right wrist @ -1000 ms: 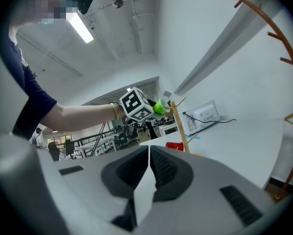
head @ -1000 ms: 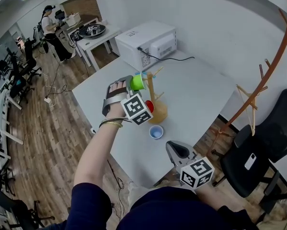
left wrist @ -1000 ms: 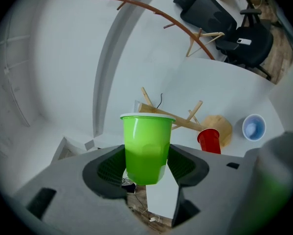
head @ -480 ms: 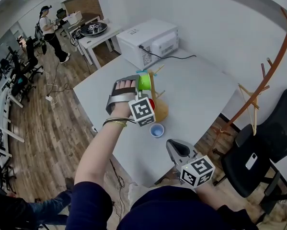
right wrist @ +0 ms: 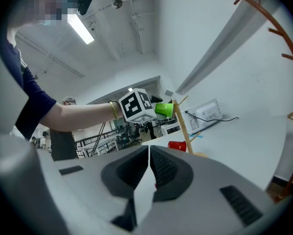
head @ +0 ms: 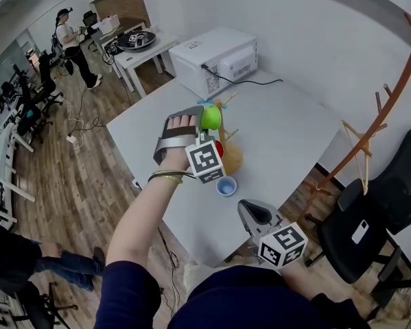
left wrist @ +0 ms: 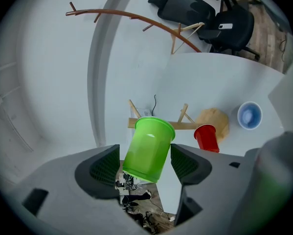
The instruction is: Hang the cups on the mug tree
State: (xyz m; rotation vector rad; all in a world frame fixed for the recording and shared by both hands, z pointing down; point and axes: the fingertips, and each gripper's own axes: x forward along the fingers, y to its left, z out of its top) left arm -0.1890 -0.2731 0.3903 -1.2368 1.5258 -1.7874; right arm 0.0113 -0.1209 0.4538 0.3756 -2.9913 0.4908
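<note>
Your left tool (left wrist: 145,156) has brought the green cup (head: 210,117) across to an upper peg of the mug tree (head: 230,157). Its jaws have just been spreading. The cup lies tilted between them, mouth toward the tree, and the pads stand off its wall: let go, by the look of it, onto the peg. The red cup (head: 219,149) hangs lower on the same tree, which would make two cups placed. The blue cup (head: 226,186) stands upright on the table (head: 280,129) just beside the tree's base, not yet hung. Your right tool (right wrist: 147,168) hovers clenched and empty at the table's near edge.
</note>
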